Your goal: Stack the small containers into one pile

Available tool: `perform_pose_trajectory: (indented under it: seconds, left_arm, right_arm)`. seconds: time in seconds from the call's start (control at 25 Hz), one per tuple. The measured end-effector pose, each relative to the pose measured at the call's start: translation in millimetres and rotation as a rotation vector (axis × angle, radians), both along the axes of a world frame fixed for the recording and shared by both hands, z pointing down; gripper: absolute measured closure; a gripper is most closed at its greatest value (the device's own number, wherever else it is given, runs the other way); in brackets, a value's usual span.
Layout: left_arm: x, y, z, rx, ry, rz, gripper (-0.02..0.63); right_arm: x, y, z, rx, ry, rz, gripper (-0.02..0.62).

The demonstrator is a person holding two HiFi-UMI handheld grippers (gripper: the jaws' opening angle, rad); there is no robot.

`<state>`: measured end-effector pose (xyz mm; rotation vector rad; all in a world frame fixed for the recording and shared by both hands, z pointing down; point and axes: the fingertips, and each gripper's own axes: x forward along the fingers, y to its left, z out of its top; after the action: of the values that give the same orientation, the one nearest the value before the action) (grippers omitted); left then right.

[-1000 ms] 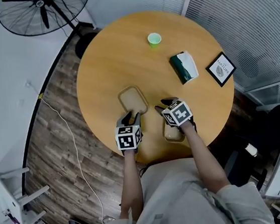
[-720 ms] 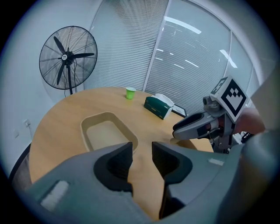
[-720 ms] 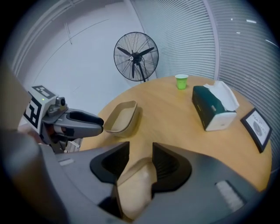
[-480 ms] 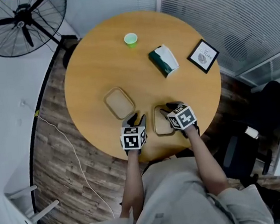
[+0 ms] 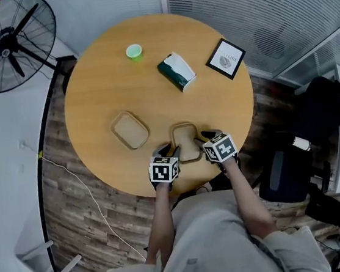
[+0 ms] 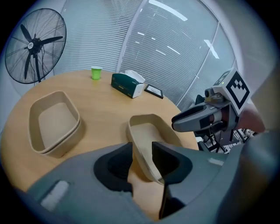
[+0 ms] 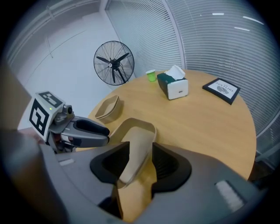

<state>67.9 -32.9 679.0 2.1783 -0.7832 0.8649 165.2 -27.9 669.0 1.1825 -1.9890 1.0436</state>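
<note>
Left tool (image 5: 168, 153) and right tool (image 5: 201, 138) are each clenching a wall of the near container (image 5: 185, 140) at 6 o'clock on the tabletop (image 5: 151, 85); the other container (image 5: 130, 130) is lying at its 10 o'clock.

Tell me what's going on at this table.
A person is working with two tools. The left hand-held gripper and the right hand-held gripper each clamp a side wall of the near container by the table edge. The second container sits apart to its left, so the pile is not yet made.
</note>
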Motion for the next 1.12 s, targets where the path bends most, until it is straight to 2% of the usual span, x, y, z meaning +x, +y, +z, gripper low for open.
perform_pose_trajectory:
  seconds: [0.28,0.64,1.12]
  left_arm:
    - [0.8,13.6,11.3,-0.029,-0.022,0.011,0.462]
    - [5.1,20.5,11.2,-0.035,-0.014,0.013,0.462]
    - [-9.1,8.1,-8.3,0.013,0.007,-0.053,0.462]
  right_arm:
    - [-4.9,27.7,16.5,-0.047,-0.049,0.021,0.439]
    - [-12.3,33.7,14.7,-0.047,-0.047,-0.01,0.448]
    - [-38.5,9.9,-4.7,0.041,-0.031,-0.102,0.448]
